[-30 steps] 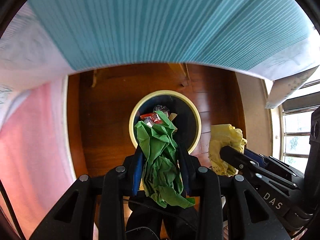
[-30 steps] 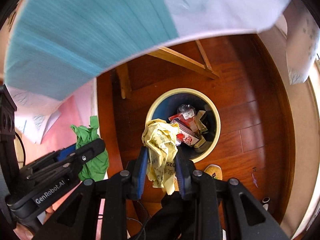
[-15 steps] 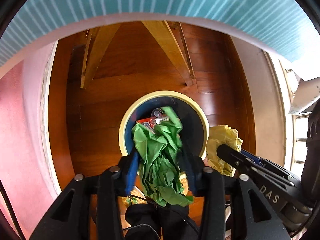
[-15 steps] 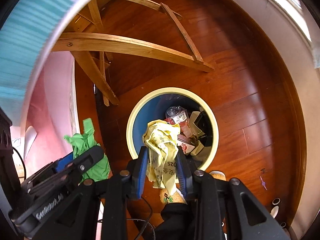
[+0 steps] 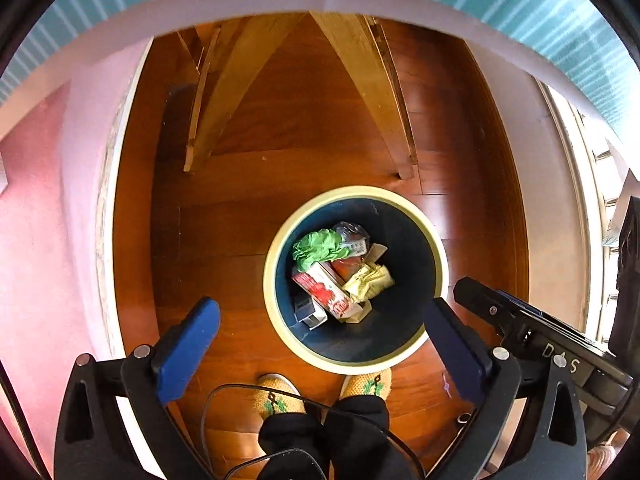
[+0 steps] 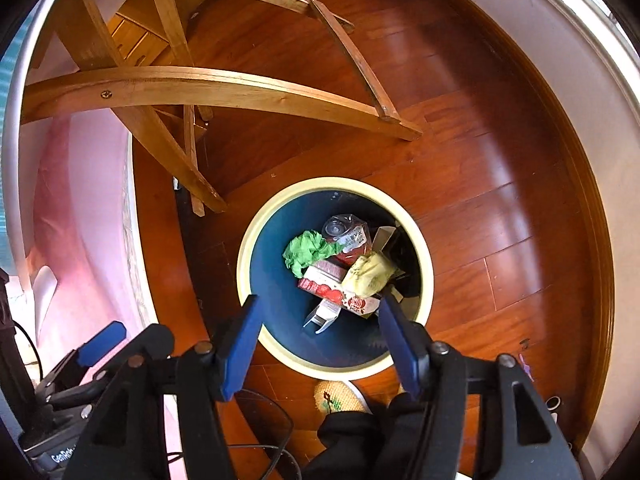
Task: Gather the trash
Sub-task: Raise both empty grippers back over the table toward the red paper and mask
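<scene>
A round bin with a cream rim (image 5: 276, 236) (image 6: 246, 236) and dark blue inside stands on the wooden floor below both grippers. Inside lie a crumpled green paper (image 5: 318, 246) (image 6: 306, 252), a crumpled yellow paper (image 5: 370, 280) (image 6: 368, 274), a red carton (image 5: 326, 292) (image 6: 340, 296), a clear plastic bottle (image 6: 344, 230) and other trash. My left gripper (image 5: 324, 308) is open and empty above the bin. My right gripper (image 6: 320, 304) is open and empty above the bin; it also shows at the right of the left wrist view (image 5: 516, 320).
Wooden table legs and braces (image 5: 360, 92) (image 6: 200, 84) rise just beyond the bin. A pink cloth (image 5: 36, 240) hangs at the left. The person's slippered feet (image 5: 276, 396) stand right next to the bin. A pale wall and window (image 5: 592, 200) are at the right.
Both grippers opened. The green paper dropped from the left gripper and the yellow paper from the right gripper; both now lie in the bin.
</scene>
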Motion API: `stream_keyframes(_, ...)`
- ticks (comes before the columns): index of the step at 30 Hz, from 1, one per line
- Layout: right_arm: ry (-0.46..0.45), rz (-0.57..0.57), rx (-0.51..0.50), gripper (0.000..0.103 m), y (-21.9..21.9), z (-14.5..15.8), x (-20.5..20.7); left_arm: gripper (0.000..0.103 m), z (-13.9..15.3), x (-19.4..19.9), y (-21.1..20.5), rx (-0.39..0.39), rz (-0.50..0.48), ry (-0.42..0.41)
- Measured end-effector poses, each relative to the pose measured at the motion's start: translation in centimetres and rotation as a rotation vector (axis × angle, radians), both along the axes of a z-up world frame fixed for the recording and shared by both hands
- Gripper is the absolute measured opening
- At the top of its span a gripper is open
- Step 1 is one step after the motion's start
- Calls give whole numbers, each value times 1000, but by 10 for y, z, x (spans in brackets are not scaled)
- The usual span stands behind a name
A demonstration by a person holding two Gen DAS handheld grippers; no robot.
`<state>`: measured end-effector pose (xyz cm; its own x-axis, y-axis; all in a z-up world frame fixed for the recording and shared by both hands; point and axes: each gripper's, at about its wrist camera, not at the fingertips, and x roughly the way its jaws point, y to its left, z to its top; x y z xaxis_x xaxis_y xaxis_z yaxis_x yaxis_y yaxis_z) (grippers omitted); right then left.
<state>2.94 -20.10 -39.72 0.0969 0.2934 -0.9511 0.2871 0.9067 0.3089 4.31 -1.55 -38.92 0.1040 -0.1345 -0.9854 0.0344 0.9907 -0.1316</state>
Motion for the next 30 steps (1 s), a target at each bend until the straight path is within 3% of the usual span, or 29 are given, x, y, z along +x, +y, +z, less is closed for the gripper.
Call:
stream_keyframes(7, 12, 1, -13, 65, 5, 7, -4, 102, 11, -3, 5, 6, -18, -6)
stream_keyframes(18, -19, 31, -62, 65, 17, 52, -12, 102, 49, -13, 15, 3, -18, 13)
stream_keyframes(24, -34, 31, -88, 65, 19, 91, -15, 102, 84, -21, 23, 0, -8, 7)
stream_keyframes(30, -55, 33, -103, 65, 21, 151, -26, 102, 148, -26, 32, 6, -24, -19)
